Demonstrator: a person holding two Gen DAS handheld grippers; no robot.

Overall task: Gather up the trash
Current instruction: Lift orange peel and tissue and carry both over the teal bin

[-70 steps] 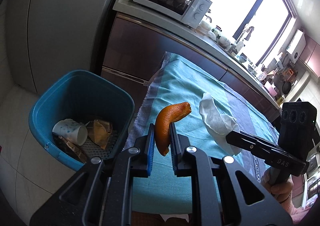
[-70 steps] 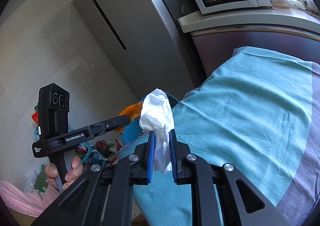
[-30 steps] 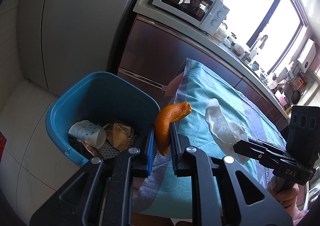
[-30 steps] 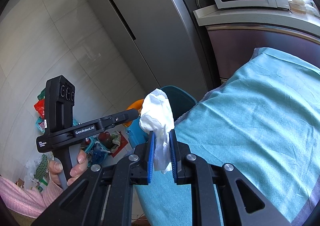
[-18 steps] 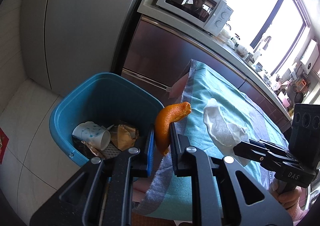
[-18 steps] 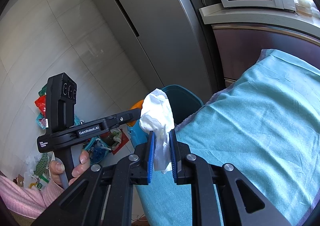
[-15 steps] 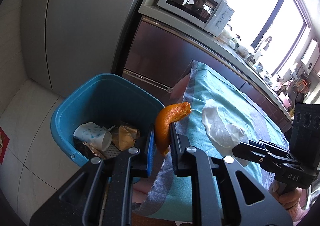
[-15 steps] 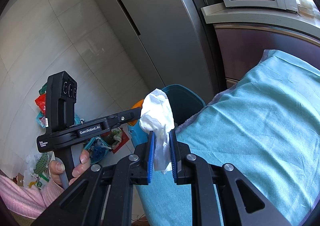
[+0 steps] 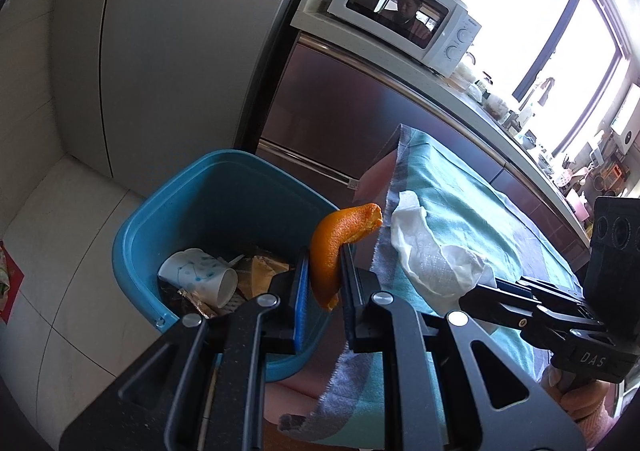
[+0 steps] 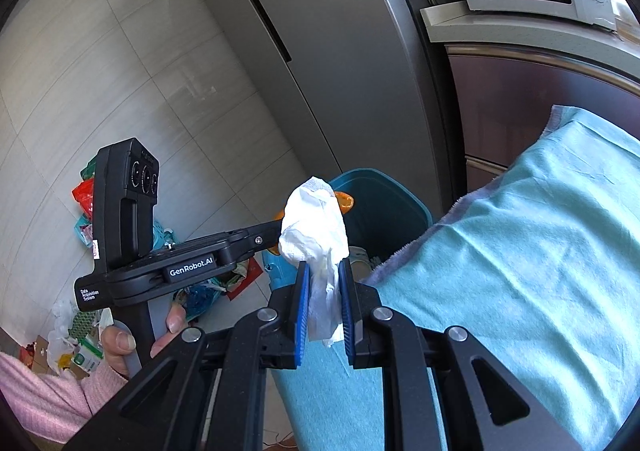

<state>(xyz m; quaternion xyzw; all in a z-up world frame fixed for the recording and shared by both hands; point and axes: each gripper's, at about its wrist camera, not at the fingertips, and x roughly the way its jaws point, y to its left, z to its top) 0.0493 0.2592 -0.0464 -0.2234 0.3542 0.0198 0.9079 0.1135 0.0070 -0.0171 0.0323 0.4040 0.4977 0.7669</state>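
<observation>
Both angled downward, left fingers (image 9: 304, 283) pinch orange peel (image 9: 336, 243), right fingers (image 10: 302, 299) pinch tissue (image 10: 316, 227).

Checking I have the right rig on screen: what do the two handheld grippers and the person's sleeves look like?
Both grippers are matte black, with angular linkage arms, silver pivot screws and blue-padded fingers. The left gripper carries white "GenRobot.AI" lettering on its side and a boxy black module with three round ports. The right gripper shows "DAS" on its body. The person wears a pink knitted sleeve. No cables show.
</observation>
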